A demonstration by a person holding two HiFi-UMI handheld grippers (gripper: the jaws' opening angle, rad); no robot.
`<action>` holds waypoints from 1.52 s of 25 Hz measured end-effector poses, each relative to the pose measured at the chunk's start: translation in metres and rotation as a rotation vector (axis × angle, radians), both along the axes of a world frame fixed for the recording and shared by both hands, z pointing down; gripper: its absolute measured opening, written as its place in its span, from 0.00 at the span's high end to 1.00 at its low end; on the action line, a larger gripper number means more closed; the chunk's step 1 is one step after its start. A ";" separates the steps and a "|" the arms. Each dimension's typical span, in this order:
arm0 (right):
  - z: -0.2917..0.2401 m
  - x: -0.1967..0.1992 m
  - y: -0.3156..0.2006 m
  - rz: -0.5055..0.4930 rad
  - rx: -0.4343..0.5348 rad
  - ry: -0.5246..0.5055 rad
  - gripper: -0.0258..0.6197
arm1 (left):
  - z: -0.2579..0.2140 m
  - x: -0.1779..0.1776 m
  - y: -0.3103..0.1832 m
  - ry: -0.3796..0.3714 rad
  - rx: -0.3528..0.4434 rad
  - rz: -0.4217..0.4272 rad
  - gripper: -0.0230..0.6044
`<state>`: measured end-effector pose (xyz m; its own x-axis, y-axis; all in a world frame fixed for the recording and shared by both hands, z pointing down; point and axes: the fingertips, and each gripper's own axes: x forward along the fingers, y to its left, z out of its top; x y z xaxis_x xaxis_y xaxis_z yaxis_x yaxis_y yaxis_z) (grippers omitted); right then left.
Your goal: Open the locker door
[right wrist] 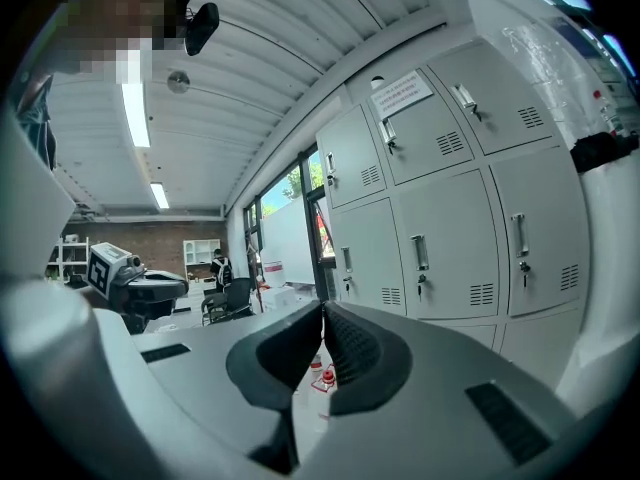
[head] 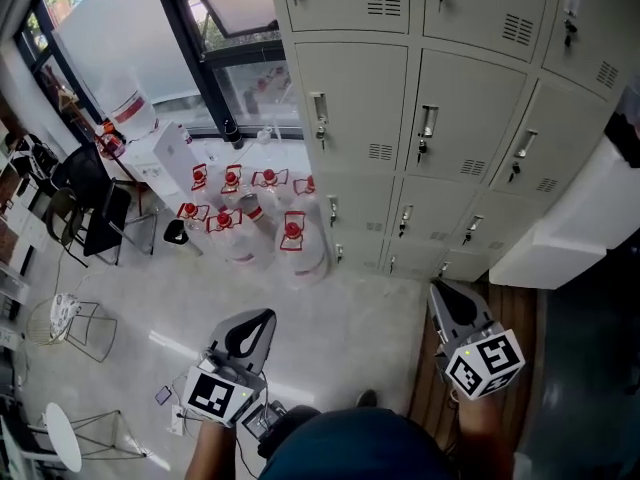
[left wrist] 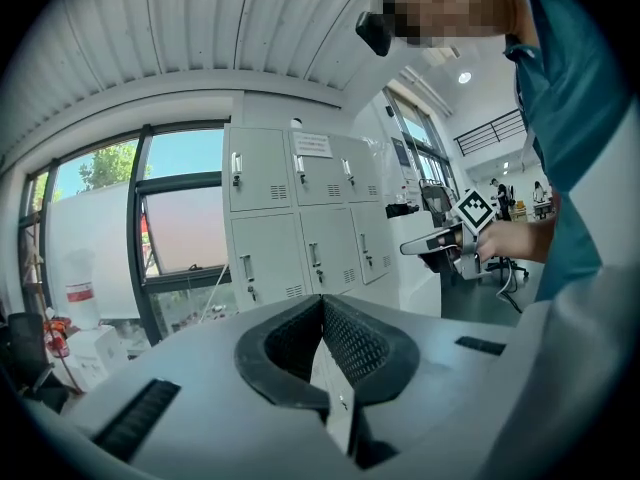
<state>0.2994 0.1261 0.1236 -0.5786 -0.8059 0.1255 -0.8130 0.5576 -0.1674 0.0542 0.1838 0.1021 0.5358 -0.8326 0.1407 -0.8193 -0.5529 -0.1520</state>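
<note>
Both empty w/ jaws closed, left gripper [head: 251, 330] & right gripper [head: 452, 306] are held level, prob. because the lockers [head: 430, 138], all doors seen shut, stand well ahead, not yet reached.

"Could you read anything in there?"

"Hardly. A white notice [left wrist: 313, 145] was stuck on an upper locker door [left wrist: 320, 183]. It had lines of print, but they were too small to make out."

"And the jugs [head: 300, 256] on the floor?"

"Their red labels [head: 292, 230] showed no words I could read. The cube [head: 484, 362] on the right gripper [head: 445, 293] bore only black-and-white square patterns, with no letters or numbers."
</note>
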 end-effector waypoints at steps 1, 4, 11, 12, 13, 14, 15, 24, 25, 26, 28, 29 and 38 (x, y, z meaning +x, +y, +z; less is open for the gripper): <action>0.001 0.004 -0.001 0.005 0.000 -0.002 0.90 | -0.001 0.003 -0.003 -0.005 0.002 0.006 0.94; 0.007 0.017 -0.007 0.027 -0.007 0.001 0.90 | -0.002 0.011 -0.016 -0.007 0.002 0.023 0.94; 0.012 0.026 -0.018 0.119 -0.012 0.029 0.90 | 0.006 0.007 -0.063 0.016 0.005 0.107 0.94; 0.011 0.027 -0.020 0.144 -0.008 0.035 0.90 | 0.007 0.005 -0.071 0.020 0.006 0.126 0.94; 0.010 0.029 -0.021 0.172 -0.003 0.038 0.90 | 0.008 0.004 -0.081 0.022 0.009 0.149 0.94; 0.009 0.029 -0.023 0.201 0.000 0.039 0.90 | 0.009 0.003 -0.090 0.021 0.013 0.173 0.94; 0.008 0.028 -0.024 0.228 -0.001 0.040 0.90 | 0.011 0.002 -0.100 0.020 0.015 0.197 0.94; 0.000 0.001 -0.047 0.371 -0.032 0.061 0.90 | 0.002 -0.011 -0.185 0.054 0.030 0.344 0.94; -0.001 -0.002 -0.050 0.379 -0.037 0.062 0.90 | 0.003 -0.011 -0.191 0.057 0.027 0.357 0.94; -0.001 -0.006 -0.054 0.386 -0.042 0.064 0.90 | 0.003 -0.012 -0.197 0.057 0.023 0.370 0.94; -0.004 -0.009 -0.061 0.401 -0.048 0.070 0.90 | 0.003 -0.012 -0.210 0.050 0.017 0.396 0.94; -0.005 -0.010 -0.065 0.411 -0.048 0.072 0.90 | 0.002 -0.011 -0.216 0.048 0.017 0.409 0.94; 0.000 -0.030 -0.096 0.472 -0.066 0.070 0.90 | 0.001 -0.029 -0.263 0.035 0.005 0.452 0.94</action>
<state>0.2697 0.0300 0.1232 -0.1392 -0.9675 0.2109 -0.9855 0.1145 -0.1254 0.0248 -0.0794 0.1027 0.8499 -0.5147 0.1127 -0.5006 -0.8555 -0.1322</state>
